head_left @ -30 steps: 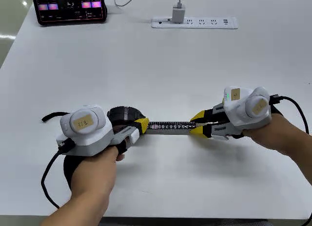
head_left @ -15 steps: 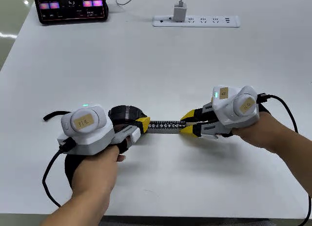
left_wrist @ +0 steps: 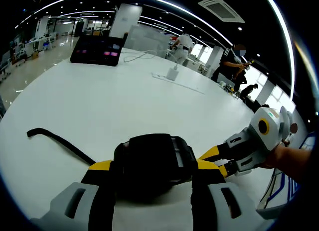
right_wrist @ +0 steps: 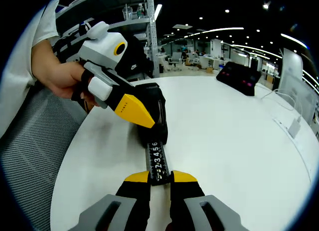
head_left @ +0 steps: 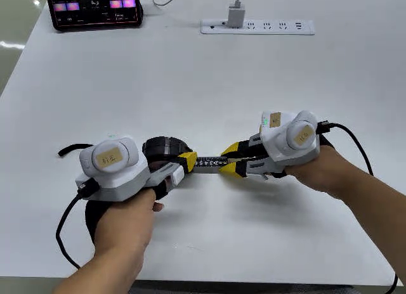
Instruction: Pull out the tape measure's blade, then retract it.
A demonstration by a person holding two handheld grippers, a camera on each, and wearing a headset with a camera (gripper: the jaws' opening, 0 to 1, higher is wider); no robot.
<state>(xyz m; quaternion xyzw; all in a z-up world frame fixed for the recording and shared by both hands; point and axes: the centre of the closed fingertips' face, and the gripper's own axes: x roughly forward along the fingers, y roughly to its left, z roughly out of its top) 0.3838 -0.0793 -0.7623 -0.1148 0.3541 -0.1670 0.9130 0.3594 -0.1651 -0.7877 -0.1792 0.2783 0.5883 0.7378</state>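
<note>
A black tape measure (head_left: 163, 148) (left_wrist: 153, 159) (right_wrist: 152, 111) rests on the white table (head_left: 190, 72), held between the yellow-tipped jaws of my left gripper (head_left: 184, 162) (left_wrist: 154, 167), which is shut on its case. A short length of numbered blade (head_left: 208, 161) (right_wrist: 156, 159) runs out to the right. My right gripper (head_left: 229, 161) (right_wrist: 160, 178) is shut on the blade's end. The two grippers stand close together near the table's front. The other gripper (left_wrist: 239, 151) (right_wrist: 114, 91) appears in each gripper view.
A tablet (head_left: 95, 6) with a lit screen stands at the back left. A white power strip (head_left: 257, 26) with a charger plugged in lies at the back. The tape's black wrist strap (head_left: 71, 149) (left_wrist: 60, 139) trails left. Cables hang from both grippers.
My right gripper has moved left toward the case, still holding the blade's end, and the exposed blade has grown much shorter. The left gripper has stayed put.
</note>
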